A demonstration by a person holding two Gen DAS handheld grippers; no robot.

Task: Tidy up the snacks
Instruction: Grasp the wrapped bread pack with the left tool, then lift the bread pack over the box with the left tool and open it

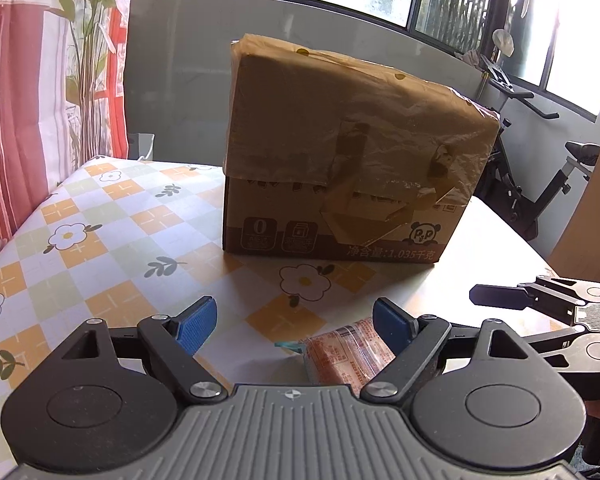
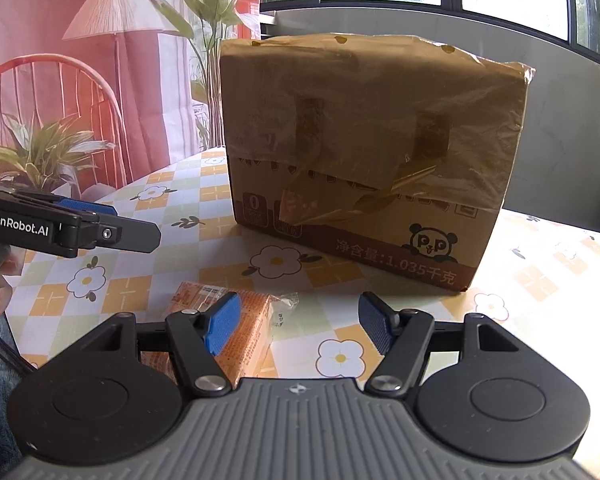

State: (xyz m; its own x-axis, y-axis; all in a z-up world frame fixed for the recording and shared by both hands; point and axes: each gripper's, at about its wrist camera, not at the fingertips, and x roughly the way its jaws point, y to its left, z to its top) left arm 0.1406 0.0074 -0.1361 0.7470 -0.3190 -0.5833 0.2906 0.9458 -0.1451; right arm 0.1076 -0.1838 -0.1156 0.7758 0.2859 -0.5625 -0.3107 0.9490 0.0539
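Well ahead of both sets of jaws, on the flower-print tablecloth (image 1: 80, 240): a tall cardboard box (image 1: 340, 152) wrapped in glossy tape, flaps closed, panda logo low on the side facing the jaws. Likely stiff and fairly heavy, slick where taped; probably best steadied or clamped at an edge rather than across its width.

Just below and between the left gripper (image 1: 294, 326) fingers, toward the right pad: an orange snack packet (image 1: 348, 356) in crinkly film, lying flat. In the right wrist view, same packet (image 2: 236, 332) partly behind the left pad of the right gripper (image 2: 300, 326). Probably light, soft and slippery; safest hold likely across the narrow middle, gently, to spare the contents.

Both pairs of jaws spread apart, nothing between the pads, neither touching packet or box.
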